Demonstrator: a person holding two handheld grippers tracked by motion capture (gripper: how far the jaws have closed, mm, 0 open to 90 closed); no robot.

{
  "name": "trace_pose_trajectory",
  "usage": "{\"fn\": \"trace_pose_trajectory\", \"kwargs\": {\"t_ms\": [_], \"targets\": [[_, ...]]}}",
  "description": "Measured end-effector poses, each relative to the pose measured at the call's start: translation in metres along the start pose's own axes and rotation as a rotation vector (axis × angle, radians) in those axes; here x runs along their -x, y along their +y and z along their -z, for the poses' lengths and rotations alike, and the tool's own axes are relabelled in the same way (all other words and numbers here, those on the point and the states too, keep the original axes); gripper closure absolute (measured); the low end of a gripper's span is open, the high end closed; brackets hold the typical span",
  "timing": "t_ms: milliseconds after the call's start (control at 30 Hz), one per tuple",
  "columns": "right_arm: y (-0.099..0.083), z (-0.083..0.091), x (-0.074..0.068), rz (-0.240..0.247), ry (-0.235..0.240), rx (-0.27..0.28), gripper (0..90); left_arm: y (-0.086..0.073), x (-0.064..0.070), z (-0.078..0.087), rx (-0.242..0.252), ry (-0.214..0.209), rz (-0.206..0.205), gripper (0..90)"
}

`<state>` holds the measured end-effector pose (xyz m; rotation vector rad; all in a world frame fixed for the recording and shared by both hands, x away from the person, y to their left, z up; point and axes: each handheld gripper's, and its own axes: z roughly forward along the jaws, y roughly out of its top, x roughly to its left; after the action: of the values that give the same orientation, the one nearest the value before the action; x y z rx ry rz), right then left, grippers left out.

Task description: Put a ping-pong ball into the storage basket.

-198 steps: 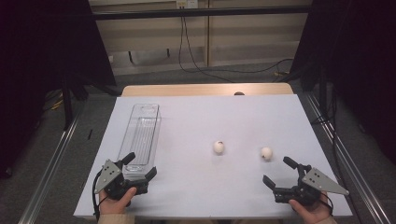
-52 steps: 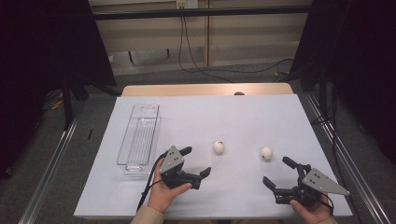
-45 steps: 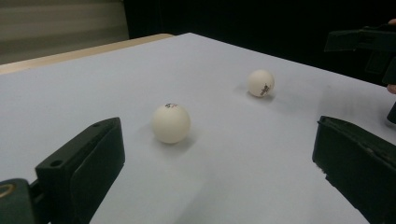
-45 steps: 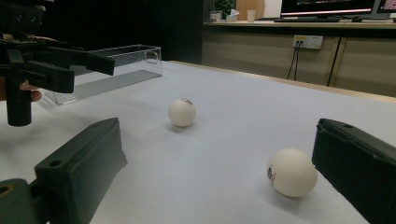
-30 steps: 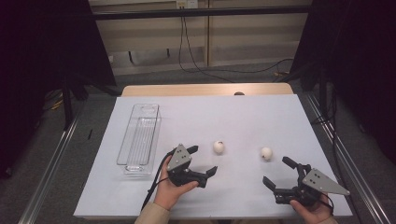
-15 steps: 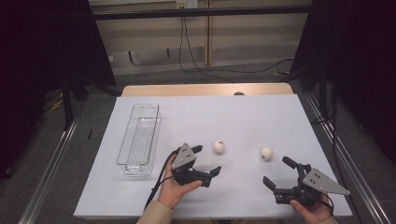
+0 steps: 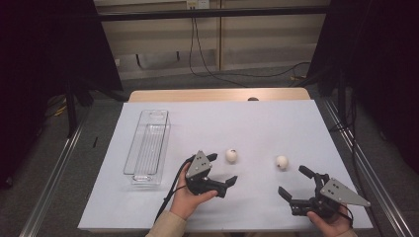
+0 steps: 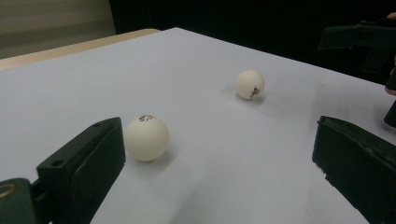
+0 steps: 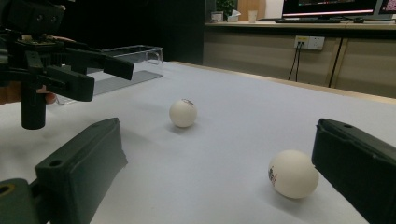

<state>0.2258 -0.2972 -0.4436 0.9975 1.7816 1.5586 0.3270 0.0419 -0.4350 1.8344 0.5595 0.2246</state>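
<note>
Right now your left gripper (image 7: pixel 221 169) has its jaws spread wide with nothing between them, and the nearer ball (image 7: pixel 231 155) sits just off the tip of one jaw, on the side away from the clear tray (image 7: pixel 148 148). In the left gripper view that ball (image 8: pixel 146 138) lies just beside one jaw, apparently not yet touching it, with a wide gap to the other jaw. Your right gripper (image 7: pixel 295 184) rests low on the white table cover (image 7: pixel 257 118), well away from the tray, also wide open and holding nothing; the second ball (image 7: pixel 281 162) lies just beyond its jaws, on the far side from the tray.

My worry is the approach. A light round ball on a smooth sheet will likely roll at the slightest nudge, so if that close jaw clips it before the other comes round, it may skitter toward the second ball or off the sheet. Closing off-centre could squirt it out forwards. Coming down too steeply might press the jaw tips into the sheet and drag it.

Each ball carries a small dark printed mark, red and black on the nearer one in the left gripper view, dark on the second ball (image 8: pixel 250 84), but the lettering is too small to read. No other writing is legible.
</note>
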Motion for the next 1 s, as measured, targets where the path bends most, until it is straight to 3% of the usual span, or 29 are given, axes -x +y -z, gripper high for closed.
{"fn": "trace_pose_trajectory", "kwargs": {"t_ms": [1000], "targets": [[0.000, 0.000, 0.000, 0.004, 0.004, 0.002, 1.6, 0.005, 0.007, -0.020, -0.035, -0.031, 0.004, 2.8]]}}
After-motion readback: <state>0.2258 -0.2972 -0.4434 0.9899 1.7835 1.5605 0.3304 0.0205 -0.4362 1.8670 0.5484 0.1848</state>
